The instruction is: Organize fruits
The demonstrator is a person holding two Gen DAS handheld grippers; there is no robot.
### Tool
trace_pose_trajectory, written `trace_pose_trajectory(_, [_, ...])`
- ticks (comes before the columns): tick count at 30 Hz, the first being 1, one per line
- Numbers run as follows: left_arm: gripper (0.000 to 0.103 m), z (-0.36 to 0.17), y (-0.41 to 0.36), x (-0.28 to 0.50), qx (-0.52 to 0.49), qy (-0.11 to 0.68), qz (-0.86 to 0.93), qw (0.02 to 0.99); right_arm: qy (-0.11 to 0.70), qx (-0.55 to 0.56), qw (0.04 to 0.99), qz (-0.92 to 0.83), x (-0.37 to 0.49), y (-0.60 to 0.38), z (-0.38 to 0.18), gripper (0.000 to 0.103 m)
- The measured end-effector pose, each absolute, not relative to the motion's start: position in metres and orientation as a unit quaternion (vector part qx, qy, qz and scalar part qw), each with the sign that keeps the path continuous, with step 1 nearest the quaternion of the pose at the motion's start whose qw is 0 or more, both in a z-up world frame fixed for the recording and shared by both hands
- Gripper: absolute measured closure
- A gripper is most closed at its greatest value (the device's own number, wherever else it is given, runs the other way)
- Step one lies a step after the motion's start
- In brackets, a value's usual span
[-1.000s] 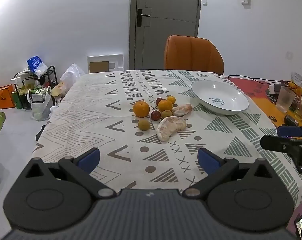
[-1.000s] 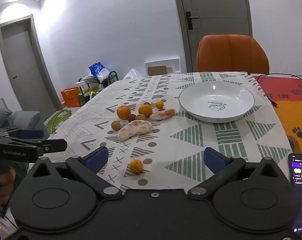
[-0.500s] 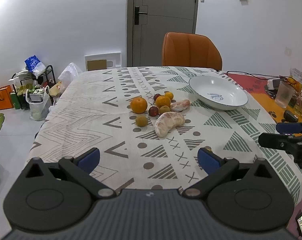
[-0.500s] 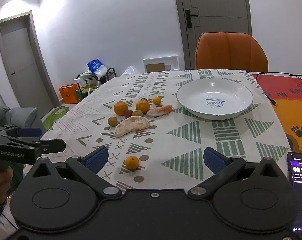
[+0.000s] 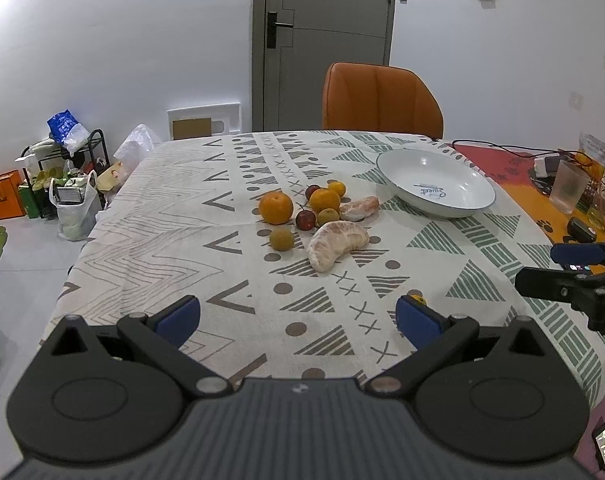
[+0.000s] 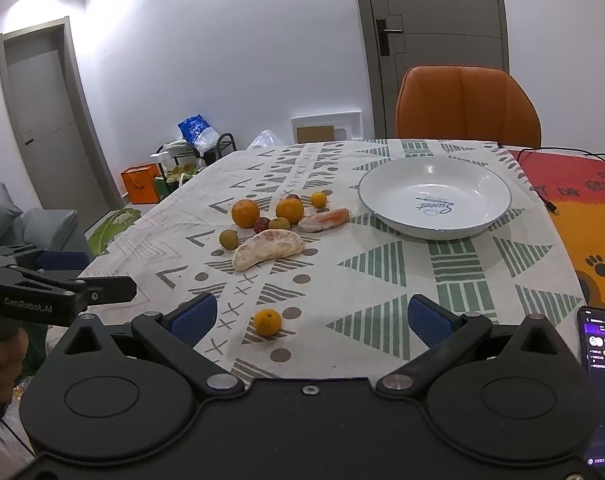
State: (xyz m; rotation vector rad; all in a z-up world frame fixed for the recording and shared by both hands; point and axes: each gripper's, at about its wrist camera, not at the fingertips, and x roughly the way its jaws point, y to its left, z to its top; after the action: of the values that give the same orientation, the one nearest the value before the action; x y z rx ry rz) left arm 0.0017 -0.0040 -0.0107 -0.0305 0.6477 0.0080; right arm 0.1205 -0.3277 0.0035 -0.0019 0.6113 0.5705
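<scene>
A cluster of fruit lies mid-table: two oranges (image 5: 275, 208), small red and green fruits, a peeled pomelo segment (image 5: 336, 245) and a smaller pinkish segment (image 5: 360, 208). An empty white bowl (image 5: 436, 187) stands to their right. A lone small orange (image 6: 267, 321) lies near the front edge, between my right gripper's (image 6: 311, 318) open jaws and partly hidden behind my left gripper's right finger (image 5: 416, 320). My left gripper (image 5: 298, 318) is open and empty, short of the cluster. The bowl also shows in the right wrist view (image 6: 434, 196).
An orange chair (image 5: 380, 100) stands behind the table. A cup (image 5: 568, 186) and cables lie on the red-orange mat at the right. A phone (image 6: 600, 380) lies at the right front edge. Bags and a rack (image 5: 68, 168) sit on the floor to the left.
Both grippers have drawn back and risen slightly; the fruit sits farther up in view. The small orange now peeks out by my left gripper's right finger. Both stay open.
</scene>
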Motion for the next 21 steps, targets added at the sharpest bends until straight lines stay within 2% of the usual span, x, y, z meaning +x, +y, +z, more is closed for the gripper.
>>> trace_pose_trajectory(21, [0.000, -0.0125, -0.0001, 0.0020, -0.017, 0.318, 0.006, 0.948, 0.296, -0.007, 0.912, 0.283, 0.1197, -0.3232, 0.0011, 0.000])
